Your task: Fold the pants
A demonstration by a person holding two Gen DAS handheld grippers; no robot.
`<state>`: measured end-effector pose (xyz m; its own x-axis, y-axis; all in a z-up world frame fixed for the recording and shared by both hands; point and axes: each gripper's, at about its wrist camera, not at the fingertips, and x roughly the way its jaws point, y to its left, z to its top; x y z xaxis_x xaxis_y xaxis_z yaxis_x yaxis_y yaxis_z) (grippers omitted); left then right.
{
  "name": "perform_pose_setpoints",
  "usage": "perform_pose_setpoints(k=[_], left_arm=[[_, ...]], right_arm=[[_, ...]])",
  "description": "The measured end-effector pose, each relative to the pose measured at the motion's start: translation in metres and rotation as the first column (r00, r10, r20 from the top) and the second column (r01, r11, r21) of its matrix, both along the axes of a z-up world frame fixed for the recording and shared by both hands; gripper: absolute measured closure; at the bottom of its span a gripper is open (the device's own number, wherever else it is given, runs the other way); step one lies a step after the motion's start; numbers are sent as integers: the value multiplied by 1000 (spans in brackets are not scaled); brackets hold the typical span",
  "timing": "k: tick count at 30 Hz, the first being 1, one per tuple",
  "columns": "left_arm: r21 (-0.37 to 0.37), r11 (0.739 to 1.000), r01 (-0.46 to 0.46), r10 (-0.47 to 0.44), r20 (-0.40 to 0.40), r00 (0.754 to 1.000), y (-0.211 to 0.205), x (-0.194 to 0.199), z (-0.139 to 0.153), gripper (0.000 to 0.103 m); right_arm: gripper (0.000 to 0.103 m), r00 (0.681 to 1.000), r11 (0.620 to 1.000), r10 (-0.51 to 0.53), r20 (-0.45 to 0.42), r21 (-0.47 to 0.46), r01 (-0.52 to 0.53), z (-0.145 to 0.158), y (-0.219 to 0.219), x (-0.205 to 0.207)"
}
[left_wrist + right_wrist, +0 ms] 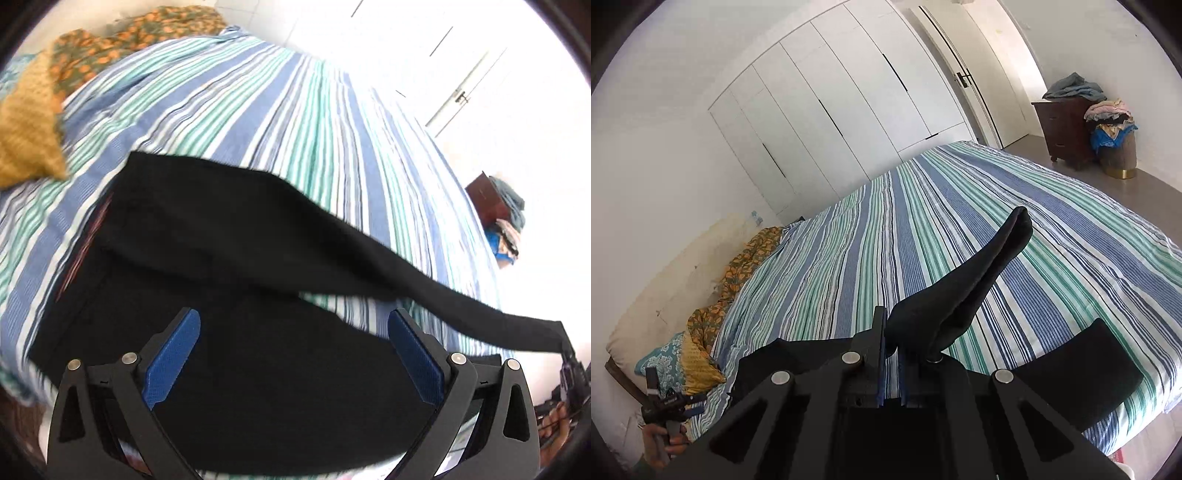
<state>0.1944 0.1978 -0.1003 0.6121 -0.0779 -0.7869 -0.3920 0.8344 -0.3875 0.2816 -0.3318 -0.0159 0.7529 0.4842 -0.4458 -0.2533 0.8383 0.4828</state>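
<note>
Standing by the bed (pixel 923 206), I saw the black pants (pixel 229 229) spread on its striped cover near the front edge, one leg lifted clear and stretched out toward the right. The right gripper (pixel 892 347) had its jaws clamped tight on that leg's end, and a flap of dark cloth stuck up past the fingers. The left gripper (pixel 293 354) hung over the wide part of the pants with its blue-padded jaws spread wide and nothing between them. A hand (pixel 663 446) showed at the lower left of the right wrist view, holding that left gripper's handle.

The step in hand looked like the first fold: carrying the raised leg across to lie on the other one. I judged the fold barely begun, since most of the cloth lay flat.

The next move would call for swinging the held leg over and lining up hems and seams before letting go. The free gripper could pin the waist end, so that the pants would not drag across the cover.
</note>
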Motion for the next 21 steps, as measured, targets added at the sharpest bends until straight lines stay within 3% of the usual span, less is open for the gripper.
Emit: perform_pose_setpoints(k=[2, 5, 10, 12, 14, 16, 17, 18, 19, 21], left_arm=[[-84, 996, 7, -6, 8, 1000, 26, 50, -13, 1], [-220, 973, -69, 51, -88, 995, 73, 116, -50, 2], [-175, 976, -126, 74, -280, 957, 88, 174, -107, 6], [-186, 975, -123, 62, -305, 950, 77, 184, -114, 19], [-216, 969, -123, 50, -315, 948, 73, 195, -117, 23], [-222, 964, -150, 72, -326, 943, 76, 200, -116, 35], [-237, 956, -174, 88, -332, 939, 80, 200, -119, 60], [-270, 943, -194, 97, -335, 937, 82, 197, -124, 100], [-310, 925, -221, 113, -330, 937, 86, 192, -125, 99], [-345, 906, -245, 171, -231, 958, 91, 166, -97, 99]], right_arm=[[98, 1000, 1000, 4, 9, -12, -3, 4, 1, -4], [98, 1000, 1000, 5, 18, -12, -4, 9, -1, -9], [98, 999, 1000, 13, 34, -17, -12, 15, -4, -17], [98, 999, 1000, 23, 32, -16, -23, 15, -3, -18], [98, 998, 999, 43, 35, -18, -42, 16, -3, -20], [98, 997, 998, 63, 41, -17, -62, 18, -6, -26], [98, 996, 997, 73, 44, -9, -73, 19, -9, -28], [98, 996, 997, 81, 48, 1, -81, 20, -12, -31], [98, 995, 997, 83, 51, 2, -83, 20, -15, -33], [98, 996, 997, 74, 42, -17, -73, 18, -20, -31]])
